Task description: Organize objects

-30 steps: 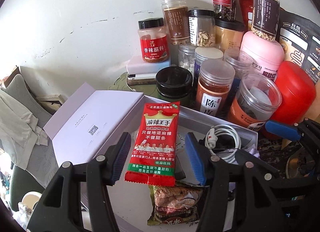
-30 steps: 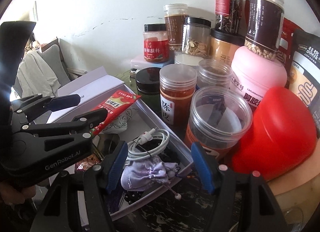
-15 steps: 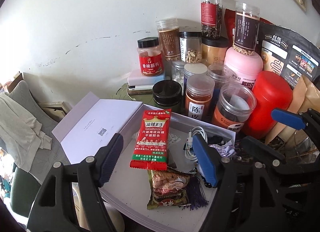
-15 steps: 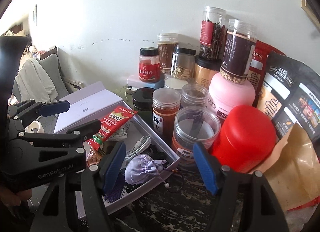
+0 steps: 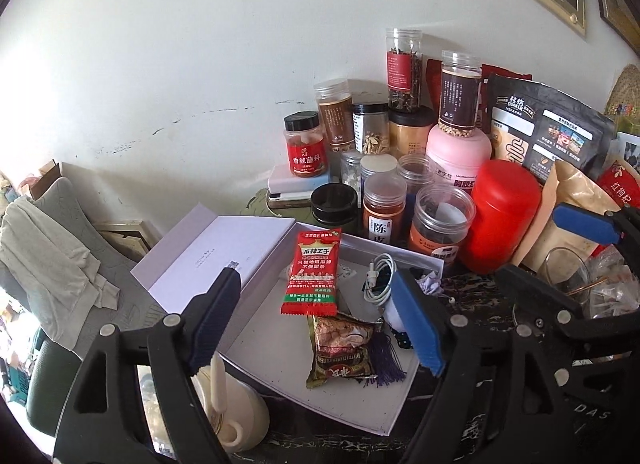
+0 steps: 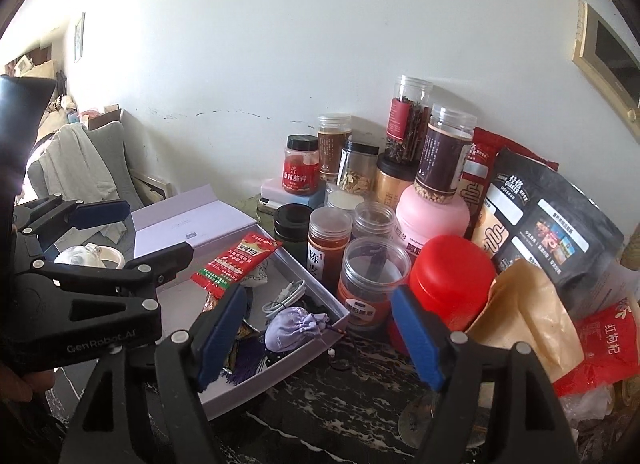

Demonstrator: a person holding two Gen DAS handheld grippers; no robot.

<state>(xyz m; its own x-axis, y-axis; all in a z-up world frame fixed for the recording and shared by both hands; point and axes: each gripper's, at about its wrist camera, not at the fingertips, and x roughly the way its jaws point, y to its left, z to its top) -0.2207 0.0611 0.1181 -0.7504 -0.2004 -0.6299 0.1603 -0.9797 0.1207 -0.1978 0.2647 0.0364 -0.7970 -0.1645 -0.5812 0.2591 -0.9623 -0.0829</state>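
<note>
**Snack packet in the box, both grippers free**

The red snack packet [image 5: 315, 272] lies in the open white box [image 5: 276, 348], leaning on the far wall, clear of your tools. Just below it sits a brown snack bag [image 5: 340, 348], with a white cable [image 5: 380, 276] and lilac pouch [image 6: 294, 326] alongside. Your left gripper [image 5: 316, 328] is opening, nothing between its jaws; your right gripper [image 6: 316, 338] is opening too, holding nothing. Plenty remains, I'd judge: the jars [image 5: 384, 206] and red canister [image 5: 502, 214] crowd the wall, though whether they belong in the box is unclear.
</note>
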